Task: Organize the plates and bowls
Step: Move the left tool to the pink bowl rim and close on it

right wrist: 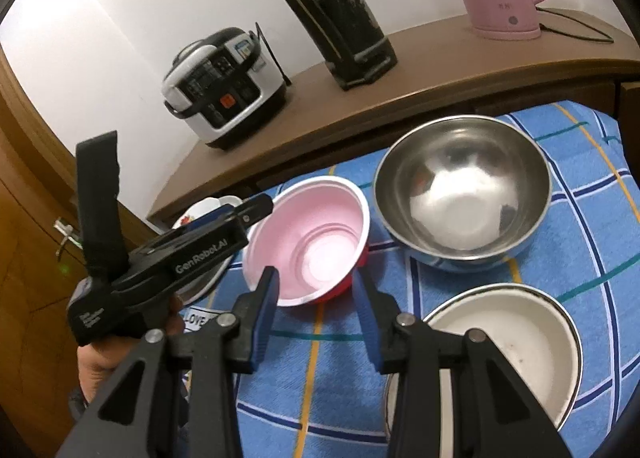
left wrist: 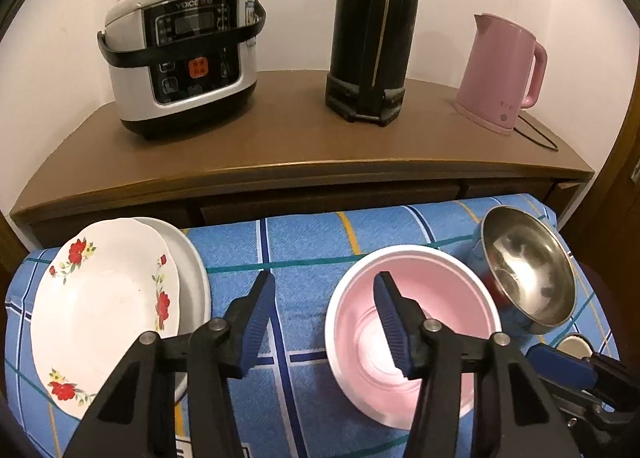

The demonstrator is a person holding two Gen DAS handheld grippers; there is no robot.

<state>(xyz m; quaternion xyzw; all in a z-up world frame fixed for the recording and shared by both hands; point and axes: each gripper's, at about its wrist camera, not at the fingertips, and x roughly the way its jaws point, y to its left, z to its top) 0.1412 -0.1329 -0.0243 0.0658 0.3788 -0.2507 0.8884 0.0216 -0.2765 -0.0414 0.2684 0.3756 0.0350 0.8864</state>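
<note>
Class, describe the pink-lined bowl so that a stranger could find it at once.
On the blue checked cloth below the wooden counter, look between the flowered plates and the steel bowl. The pink bowl alone has a white rim, pink inside and red outside.

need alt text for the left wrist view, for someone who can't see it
The open left tool hovers over a blue checked cloth, between two stacked white plates on its left and a pink bowl on its right, with a steel bowl beyond. Behind, a wooden counter holds a rice cooker, a black flask and a pink kettle.
</note>
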